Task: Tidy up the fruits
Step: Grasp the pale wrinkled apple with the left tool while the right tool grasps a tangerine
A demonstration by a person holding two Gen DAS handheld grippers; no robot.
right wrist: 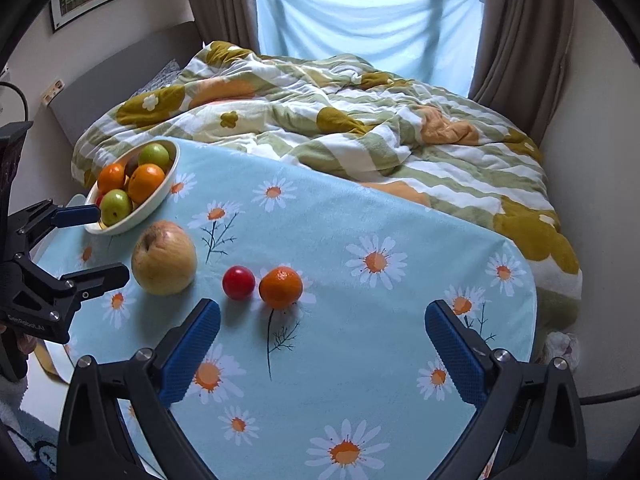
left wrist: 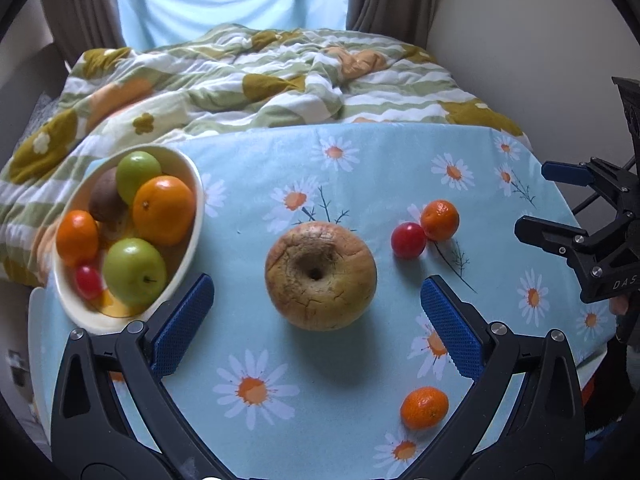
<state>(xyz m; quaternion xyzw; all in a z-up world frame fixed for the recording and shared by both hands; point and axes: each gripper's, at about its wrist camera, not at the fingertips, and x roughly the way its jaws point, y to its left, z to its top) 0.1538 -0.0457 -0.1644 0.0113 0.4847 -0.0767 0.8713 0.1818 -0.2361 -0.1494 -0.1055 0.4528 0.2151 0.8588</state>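
A big wrinkled yellow apple (left wrist: pixel 320 274) lies on the daisy tablecloth (left wrist: pixel 340 360), just ahead of and between the fingers of my open, empty left gripper (left wrist: pixel 318 332). A cream bowl (left wrist: pixel 188 248) at the left holds green apples, oranges, a kiwi and a small red fruit. A red fruit (left wrist: pixel 408 240) and a mandarin (left wrist: pixel 440 220) lie touching at the right; another mandarin (left wrist: pixel 425 407) lies near. My right gripper (right wrist: pixel 322 354) is open and empty, short of the red fruit (right wrist: pixel 238 282) and mandarin (right wrist: pixel 281 287). The apple (right wrist: pixel 164 258) and bowl (right wrist: pixel 160 196) lie left.
A rumpled green, white and mustard quilt (right wrist: pixel 360 120) covers the bed behind the table. Brown curtains and a blue-covered window stand beyond. The table's rounded edge (right wrist: pixel 534 308) drops off at the right. Each gripper shows at the side of the other's view.
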